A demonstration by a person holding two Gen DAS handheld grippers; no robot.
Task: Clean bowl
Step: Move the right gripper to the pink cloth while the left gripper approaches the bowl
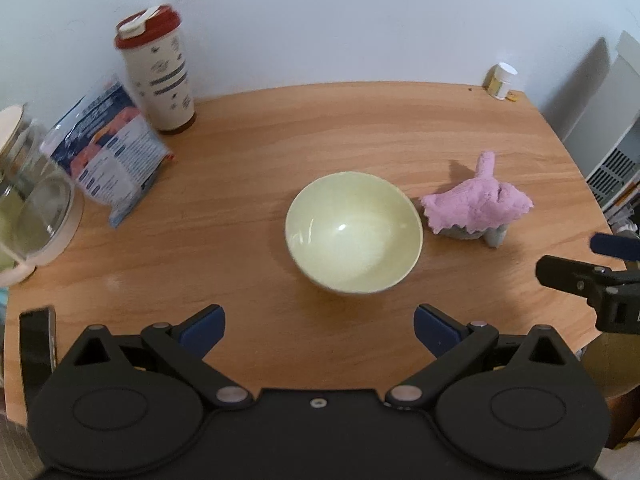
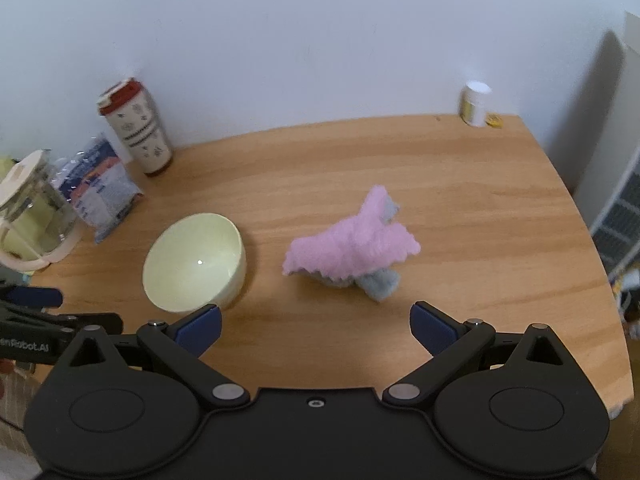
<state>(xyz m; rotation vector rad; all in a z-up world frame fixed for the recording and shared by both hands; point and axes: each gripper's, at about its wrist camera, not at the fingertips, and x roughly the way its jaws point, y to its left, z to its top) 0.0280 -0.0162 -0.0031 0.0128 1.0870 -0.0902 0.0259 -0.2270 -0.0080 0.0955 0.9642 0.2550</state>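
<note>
A pale yellow-green bowl (image 1: pixel 354 232) stands upright on the wooden table (image 1: pixel 320 132), empty inside; it also shows in the right wrist view (image 2: pixel 194 262). A crumpled pink and grey cloth (image 1: pixel 478 202) lies just right of the bowl, apart from it; in the right wrist view the cloth (image 2: pixel 352 250) is straight ahead. My left gripper (image 1: pixel 318 330) is open and empty, a short way in front of the bowl. My right gripper (image 2: pixel 316 328) is open and empty, in front of the cloth. The right gripper shows at the right edge of the left wrist view (image 1: pixel 600 264).
A red-lidded tumbler (image 1: pixel 158 70), a printed packet (image 1: pixel 106 150) and a glass jar (image 1: pixel 28 196) stand at the table's left and back left. A small white bottle (image 1: pixel 500 80) stands at the back right corner. A white grille unit (image 1: pixel 612 168) is beyond the right edge.
</note>
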